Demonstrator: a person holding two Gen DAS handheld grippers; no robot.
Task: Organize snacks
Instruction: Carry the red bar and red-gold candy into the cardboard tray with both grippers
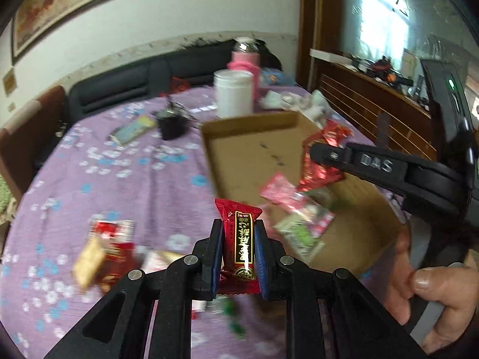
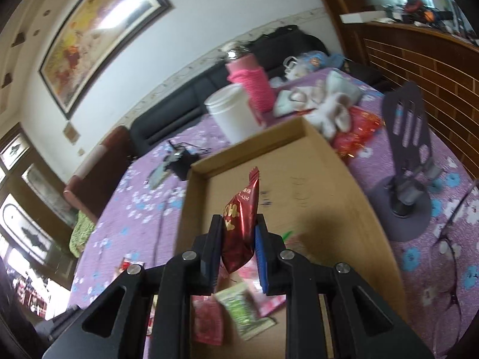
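Note:
My left gripper (image 1: 238,224) is shut on a red snack packet with a black and gold label (image 1: 239,239), held upright above the purple tablecloth just short of the cardboard tray (image 1: 239,155). My right gripper (image 2: 238,220) is shut on a dark red foil snack bag (image 2: 242,218) over the cardboard tray (image 2: 314,185). In the left wrist view the right gripper (image 1: 317,152) reaches in from the right over the tray with its red foil bag (image 1: 320,161). Pink and green packets (image 1: 296,212) lie in the tray. Red and tan snacks (image 1: 101,248) lie on the cloth at left.
A white jar (image 1: 233,92) and a pink-sleeved bottle (image 1: 244,59) stand behind the tray. A grey phone stand (image 2: 407,185) sits on the right, with eyeglasses (image 2: 452,257) near it. A black charger (image 1: 172,122) lies on the cloth. A person's hand (image 1: 419,293) grips the right tool.

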